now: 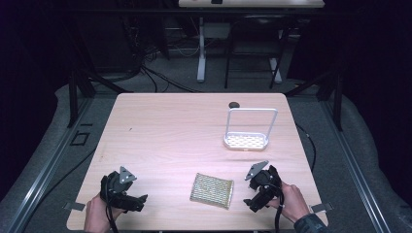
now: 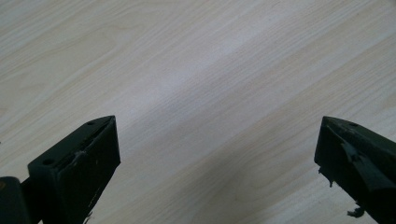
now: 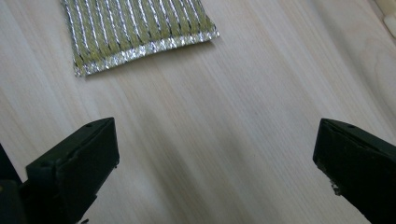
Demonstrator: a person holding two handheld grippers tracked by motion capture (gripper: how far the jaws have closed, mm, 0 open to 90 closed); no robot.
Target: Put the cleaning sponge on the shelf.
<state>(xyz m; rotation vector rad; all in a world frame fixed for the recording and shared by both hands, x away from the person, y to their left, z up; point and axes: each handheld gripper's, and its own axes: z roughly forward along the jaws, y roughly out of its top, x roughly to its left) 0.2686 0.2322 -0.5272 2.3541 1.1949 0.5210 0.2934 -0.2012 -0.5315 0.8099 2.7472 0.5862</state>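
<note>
Surface: pale wood-grain surface under bright light, everything around it pretty dark.
Left hand-held gripper: left hand-held gripper sits at the near left corner, held by a hand coming in from the bottom edge. Jaws are spread wide, and in the left gripper view it's just bare wood between them, nothing gripped.
Right hand-held gripper: right hand-held gripper at the near right, in the other hand, jaws pointing toward the middle. Also spread wide with nothing in them.
Scrubber pad: shiny yellow-and-silver ribbed pad lying flat near the front edge, between the two grippers, closer to the right one. The right gripper view catches its silver-trimmed edge ahead of the jaws, not touching them.
Rack: white perforated tray with a tall wire hoop handle, standing upright farther back on the right side, well apart from the pad.
Small dark thing: little dark round object just behind the rack, too small to tell what it is.
Background: another desk's legs and cables on the floor.
</note>
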